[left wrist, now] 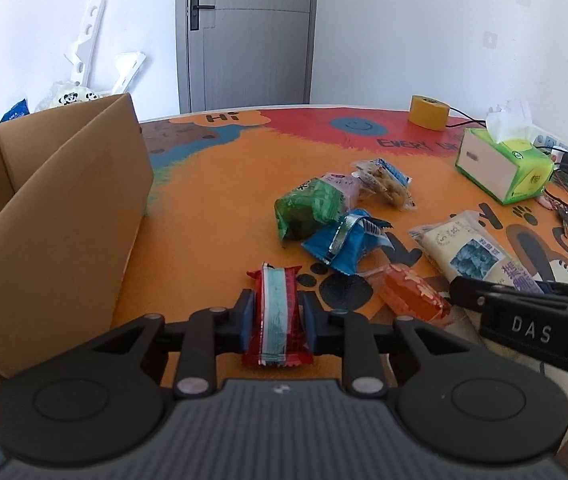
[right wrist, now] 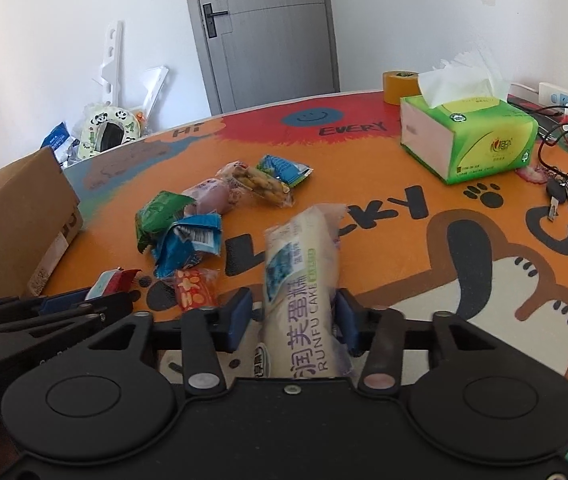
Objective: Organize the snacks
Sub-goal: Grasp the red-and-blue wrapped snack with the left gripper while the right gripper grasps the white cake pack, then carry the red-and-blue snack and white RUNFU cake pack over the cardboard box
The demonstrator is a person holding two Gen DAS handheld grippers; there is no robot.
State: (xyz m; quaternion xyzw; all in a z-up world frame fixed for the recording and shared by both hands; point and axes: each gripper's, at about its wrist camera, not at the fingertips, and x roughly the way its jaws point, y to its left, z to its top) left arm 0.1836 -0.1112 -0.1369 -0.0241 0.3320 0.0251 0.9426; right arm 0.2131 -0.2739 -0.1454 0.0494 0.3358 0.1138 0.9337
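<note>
Gripping a red foil snack packet with a pale blue stripe [left wrist: 278, 316] in the left claw [left wrist: 277, 316] and a long cream plastic-wrapped cake [right wrist: 300, 292] in the right claw [right wrist: 294, 320], both near over the orange tabletop [left wrist: 212, 216], risking the slick wrappers slipping before reaching the open brown cardboard box [left wrist: 56, 216] at left.

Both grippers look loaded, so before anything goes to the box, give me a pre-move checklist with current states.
1. Left gripper jaws closed on the red snack packet: ok.
2. Right gripper jaws around the Runfu cake pack: ok; firmness cannot tell.
3. Cardboard box open on top: ok.
4. Box interior free: cannot tell.
5. Grippers apart from each other: ok, but close.
6. Loose snacks left, e.g. blue packet: not ok.
</note>
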